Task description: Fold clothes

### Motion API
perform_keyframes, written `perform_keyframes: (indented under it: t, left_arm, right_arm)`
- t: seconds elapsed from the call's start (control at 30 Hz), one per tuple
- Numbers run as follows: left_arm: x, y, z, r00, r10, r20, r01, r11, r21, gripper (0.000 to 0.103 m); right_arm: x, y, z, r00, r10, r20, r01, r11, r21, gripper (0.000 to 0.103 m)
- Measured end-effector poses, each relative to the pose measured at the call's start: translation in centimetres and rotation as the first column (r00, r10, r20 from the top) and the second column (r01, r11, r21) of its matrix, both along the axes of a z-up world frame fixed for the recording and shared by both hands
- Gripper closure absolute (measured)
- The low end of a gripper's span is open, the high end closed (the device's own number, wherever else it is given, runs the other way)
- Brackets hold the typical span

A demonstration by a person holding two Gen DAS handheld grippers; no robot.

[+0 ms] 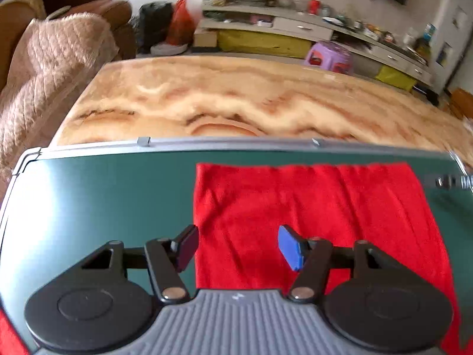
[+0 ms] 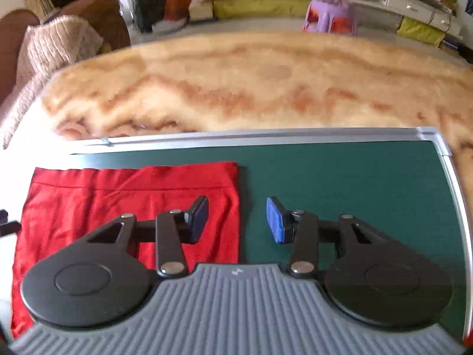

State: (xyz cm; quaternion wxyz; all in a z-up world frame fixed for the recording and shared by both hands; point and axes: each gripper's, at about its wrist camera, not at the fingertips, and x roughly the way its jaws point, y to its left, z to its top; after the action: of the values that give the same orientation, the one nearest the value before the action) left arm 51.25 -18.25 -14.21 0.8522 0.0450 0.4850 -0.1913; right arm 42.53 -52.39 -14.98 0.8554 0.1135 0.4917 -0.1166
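Red garment (image 1: 310,207) lies flat on the green board (image 1: 103,201) atop the bench (image 1: 207,100); left gripper (image 1: 238,247) and right gripper (image 2: 237,220) jaws spread empty above its side edges.

Marble-patterned table (image 1: 224,100), long shelf unit (image 1: 295,26), purple stool (image 1: 329,56), perhaps a blanket-draped armchair (image 1: 59,53).

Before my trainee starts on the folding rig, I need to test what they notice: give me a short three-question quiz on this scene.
1. True or false: the left gripper is clamped on the red garment.
2. The red garment lies on: A) a green board, B) the bare marble tabletop, C) a sofa.
3. In the right wrist view, which edge of the garment does the right gripper straddle?

Key: 1 false; 2 A; 3 its right edge.
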Motion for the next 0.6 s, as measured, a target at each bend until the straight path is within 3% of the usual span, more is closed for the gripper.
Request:
perform_keyframes:
  t: [0.07, 0.17, 0.27, 0.33, 0.37, 0.43, 0.47, 0.57, 0.6]
  left_arm:
    - [0.9, -0.2, -0.7, 1.000, -0.004, -0.007, 0.004, 1.000, -0.001, 0.038]
    - [2.4, -0.6, -1.4, 1.000, -0.003, -0.027, 0.002, 1.000, -0.028, 0.038]
    - [3.2, -1.0, -1.8, 0.999, 0.009, -0.034, -0.010, 1.000, -0.019, 0.042]
    - [3.6, -1.0, -2.0, 0.999, 0.019, -0.049, -0.021, 0.999, -0.040, 0.043]
    - [3.6, -1.3, -2.0, 0.999, 0.019, -0.041, -0.020, 0.999, -0.026, 0.043]
    - [3.8, -1.7, -2.0, 0.999, 0.019, -0.026, -0.019, 1.000, 0.003, 0.060]
    - [3.9, -1.9, -2.0, 1.000, 0.020, -0.019, -0.020, 1.000, 0.017, 0.077]
    - [4.5, -1.7, -2.0, 0.999, 0.041, -0.018, -0.041, 0.999, 0.026, 0.095]
    - [4.7, -1.6, -2.0, 0.999, 0.045, -0.017, -0.045, 0.999, 0.026, 0.097]
  right_arm:
    - [0.9, -0.2, -1.1, 1.000, 0.002, -0.013, -0.002, 1.000, -0.009, 0.053]
    - [1.5, -0.8, -1.7, 1.000, 0.010, 0.003, -0.010, 0.998, 0.062, 0.053]
    - [2.4, -0.2, -1.9, 1.000, 0.026, 0.005, -0.026, 0.999, 0.031, 0.057]
    - [2.8, 0.3, -1.9, 0.999, 0.044, 0.004, -0.044, 0.999, 0.009, 0.087]
    - [2.9, 0.6, -1.9, 0.998, 0.061, 0.002, -0.061, 0.998, 0.018, 0.094]
    - [3.1, 1.5, -1.8, 0.996, 0.091, -0.012, -0.091, 0.996, -0.017, 0.095]
    - [3.3, 1.6, -1.8, 0.995, 0.094, -0.014, -0.095, 0.995, -0.034, 0.095]
    - [3.7, 1.6, -1.7, 0.997, 0.083, -0.002, -0.083, 0.995, -0.048, 0.096]
    - [3.9, 1.6, -1.7, 0.997, 0.082, 0.002, -0.081, 0.995, -0.049, 0.096]
